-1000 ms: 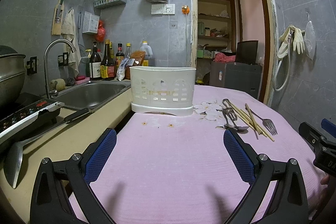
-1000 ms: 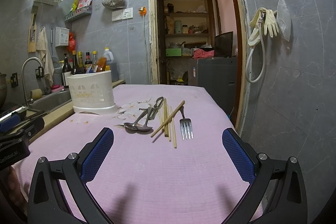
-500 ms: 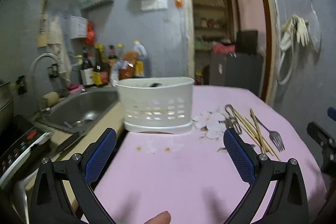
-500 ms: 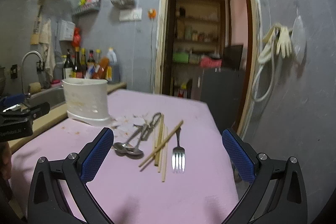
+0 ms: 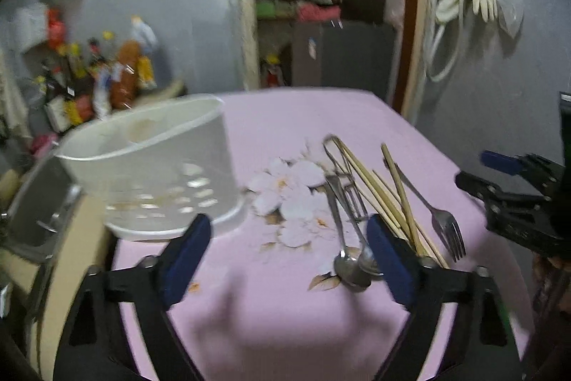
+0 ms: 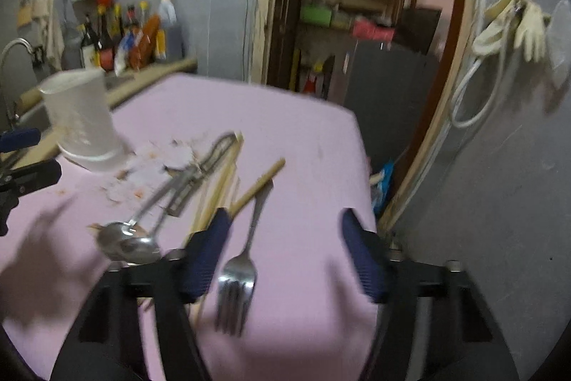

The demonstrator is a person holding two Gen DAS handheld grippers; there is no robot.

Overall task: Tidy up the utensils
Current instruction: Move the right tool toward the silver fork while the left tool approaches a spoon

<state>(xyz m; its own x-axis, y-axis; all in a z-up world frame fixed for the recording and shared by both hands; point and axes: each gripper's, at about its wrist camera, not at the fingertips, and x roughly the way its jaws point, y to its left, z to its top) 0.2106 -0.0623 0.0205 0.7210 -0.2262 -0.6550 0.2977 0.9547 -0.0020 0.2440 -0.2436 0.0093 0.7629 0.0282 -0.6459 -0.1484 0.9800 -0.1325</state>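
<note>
A white perforated utensil holder (image 5: 153, 174) stands on the pink tablecloth (image 5: 278, 309), left of a pile of utensils: two spoons (image 5: 351, 265), a metal peeler (image 5: 348, 188), wooden chopsticks (image 5: 392, 195) and a fork (image 5: 442, 224). My left gripper (image 5: 285, 259) is open above the cloth, between holder and spoons. My right gripper (image 6: 285, 256) is open just above the fork (image 6: 237, 277), with the spoons (image 6: 125, 243) and chopsticks (image 6: 228, 181) to its left. The holder also shows in the right wrist view (image 6: 84, 120).
A sink (image 5: 39, 202) and counter lie left of the table, with bottles (image 6: 121, 38) against the wall. A doorway (image 6: 357, 6) and a grey appliance (image 5: 342, 52) stand behind the table. The table's right edge (image 6: 364, 166) drops off beside the wall.
Both grippers have moved forward and tilted down toward the utensil pile. Both have narrowed their opening. The right gripper now hovers over the fork.
</note>
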